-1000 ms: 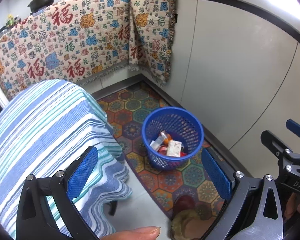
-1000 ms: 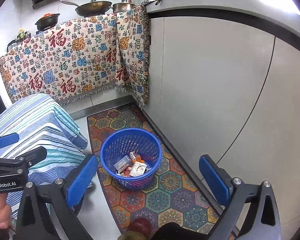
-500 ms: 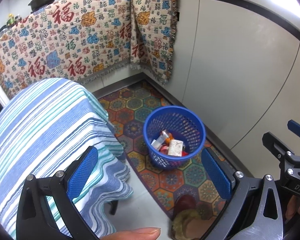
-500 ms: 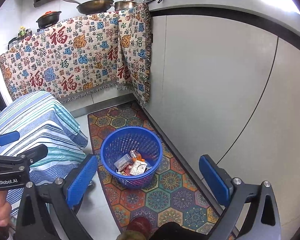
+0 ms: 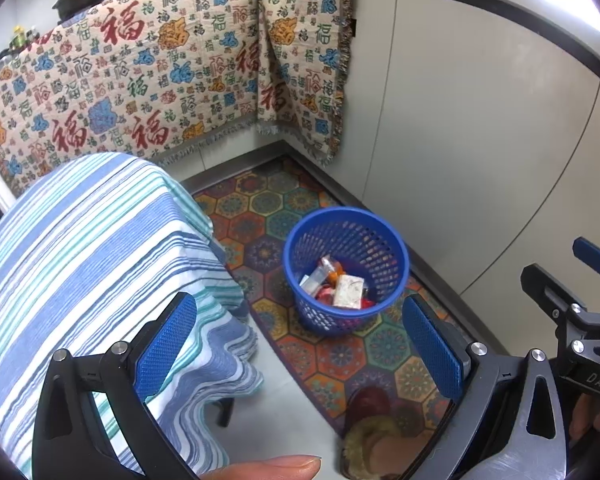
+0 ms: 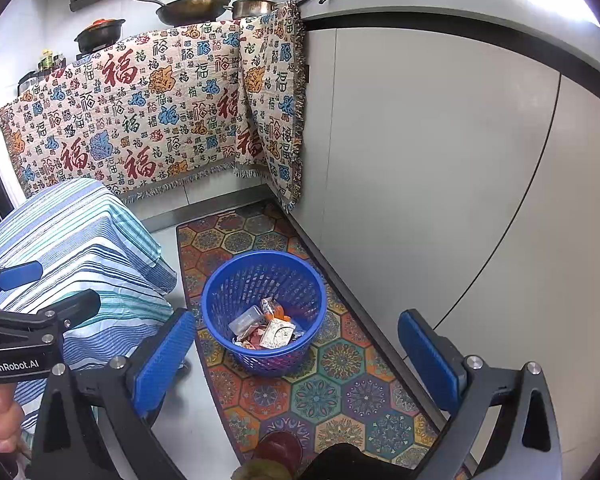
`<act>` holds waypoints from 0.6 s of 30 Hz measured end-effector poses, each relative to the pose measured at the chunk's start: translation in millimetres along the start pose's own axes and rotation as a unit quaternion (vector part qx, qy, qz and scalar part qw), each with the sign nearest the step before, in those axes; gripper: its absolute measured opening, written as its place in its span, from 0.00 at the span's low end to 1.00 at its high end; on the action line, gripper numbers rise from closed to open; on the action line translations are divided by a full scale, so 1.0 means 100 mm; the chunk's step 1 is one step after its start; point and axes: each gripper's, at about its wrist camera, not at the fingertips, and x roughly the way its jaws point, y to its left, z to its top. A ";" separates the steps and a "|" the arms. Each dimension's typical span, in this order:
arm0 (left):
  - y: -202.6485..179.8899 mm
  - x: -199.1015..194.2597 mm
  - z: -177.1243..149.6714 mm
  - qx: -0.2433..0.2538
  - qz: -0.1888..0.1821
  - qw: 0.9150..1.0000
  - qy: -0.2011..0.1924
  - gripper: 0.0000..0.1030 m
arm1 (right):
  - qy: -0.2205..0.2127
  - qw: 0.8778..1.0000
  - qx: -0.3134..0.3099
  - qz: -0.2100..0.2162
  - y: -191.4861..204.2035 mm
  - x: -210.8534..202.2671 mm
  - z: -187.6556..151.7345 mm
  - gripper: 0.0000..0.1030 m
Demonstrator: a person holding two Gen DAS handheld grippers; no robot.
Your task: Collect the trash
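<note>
A blue mesh trash basket (image 5: 384,236) stands on a patterned floor mat; it also shows in the right wrist view (image 6: 220,284). Wrappers and small packets (image 5: 346,286) lie in its bottom, also in the right wrist view (image 6: 274,330). My left gripper (image 5: 300,344) is open and empty, held above the floor in front of the basket. My right gripper (image 6: 296,352) is open and empty, also above and in front of the basket. Each gripper shows at the edge of the other's view.
A table under a blue striped cloth (image 5: 80,264) stands left of the basket. Grey cabinet fronts (image 6: 440,184) run along the right. A patterned cloth (image 5: 160,72) hangs over the back counter, with pans (image 6: 192,4) above. The colourful mat (image 6: 332,384) covers the floor.
Both grippers have drifted slightly back and up; the basket sits a little lower in both views. Both stay open and empty.
</note>
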 end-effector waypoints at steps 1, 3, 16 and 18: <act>0.00 0.00 0.00 0.000 0.000 1.000 0.000 1.00 | 0.001 1.000 0.000 0.001 0.00 0.00 0.00 1.00; -0.01 0.00 0.00 0.000 0.000 1.000 0.000 1.00 | 0.002 1.000 -0.001 0.001 0.00 0.00 0.00 1.00; -0.04 0.01 0.00 0.001 -0.003 1.000 0.001 0.99 | 0.002 1.000 -0.002 0.002 -0.02 0.01 0.01 1.00; -0.04 0.01 0.01 0.001 -0.004 1.000 0.001 0.99 | 0.002 1.000 -0.002 0.001 -0.02 0.01 0.02 1.00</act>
